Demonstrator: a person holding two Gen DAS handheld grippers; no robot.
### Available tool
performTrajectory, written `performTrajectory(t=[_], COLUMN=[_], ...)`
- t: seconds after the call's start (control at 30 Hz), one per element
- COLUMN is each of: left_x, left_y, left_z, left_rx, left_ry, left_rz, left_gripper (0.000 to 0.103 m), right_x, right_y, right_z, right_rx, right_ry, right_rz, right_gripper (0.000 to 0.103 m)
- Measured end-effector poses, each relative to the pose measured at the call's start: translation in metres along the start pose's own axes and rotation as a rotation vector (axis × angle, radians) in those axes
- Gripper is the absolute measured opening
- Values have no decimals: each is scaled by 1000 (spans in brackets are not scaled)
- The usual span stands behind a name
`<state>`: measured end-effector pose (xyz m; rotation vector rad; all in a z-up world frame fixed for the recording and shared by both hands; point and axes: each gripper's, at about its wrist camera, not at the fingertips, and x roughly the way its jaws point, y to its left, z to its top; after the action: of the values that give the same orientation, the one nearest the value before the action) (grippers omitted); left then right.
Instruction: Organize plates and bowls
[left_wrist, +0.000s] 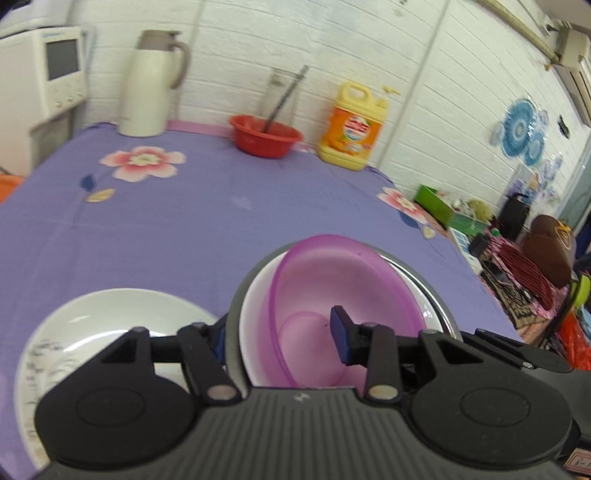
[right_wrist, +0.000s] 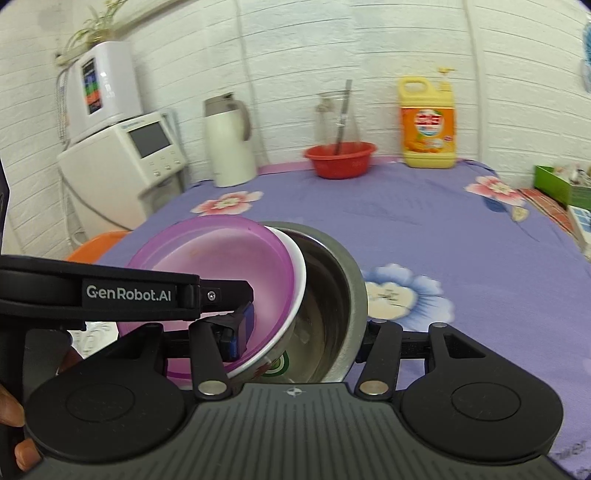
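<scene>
A purple plastic bowl (left_wrist: 332, 291) sits tilted inside a white bowl (left_wrist: 255, 317), which sits in a steel bowl (left_wrist: 439, 310). My left gripper (left_wrist: 280, 336) is shut across the near rims of this stack, one blue pad (left_wrist: 340, 336) inside the purple bowl. A white patterned plate (left_wrist: 110, 332) lies on the cloth to the left. In the right wrist view the same purple bowl (right_wrist: 218, 258), white bowl (right_wrist: 299, 284) and steel bowl (right_wrist: 332, 295) show. My right gripper (right_wrist: 295, 336) straddles the stack's near rim; whether it presses the rim is unclear. The left gripper's arm (right_wrist: 129, 295) crosses that view.
The table has a purple flowered cloth (left_wrist: 221, 206). At the back stand a white thermos jug (left_wrist: 147, 85), a red basin (left_wrist: 264, 134) with a utensil, and a yellow detergent jug (left_wrist: 351, 129). A white appliance (right_wrist: 125, 162) is left of the table. Clutter lies past the right edge.
</scene>
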<state>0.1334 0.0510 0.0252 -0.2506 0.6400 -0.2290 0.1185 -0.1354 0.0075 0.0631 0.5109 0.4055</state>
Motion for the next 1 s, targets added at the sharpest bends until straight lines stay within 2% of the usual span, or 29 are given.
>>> performTrajectory(t=[0.27,0.47,0.77,1.0], left_x=[-40,-47,-29,-28], left_y=[72,107,99,103], left_z=[-18,-29,-27,-28], left_rx=[-103,-157,-123,-114], left_ry=[-38,-22,4,8], left_rz=[123,159,130,164], left_gripper=[37,37,38,37], right_x=[30,51,55,63], right_y=[67,97,88,89], right_z=[-2,-11,-13,-20], right_rx=[-88,-127,-100,-73], right_ry=[49,107,127,149], right_rz=[129,182,159,198], right_gripper=[88,88,89,91])
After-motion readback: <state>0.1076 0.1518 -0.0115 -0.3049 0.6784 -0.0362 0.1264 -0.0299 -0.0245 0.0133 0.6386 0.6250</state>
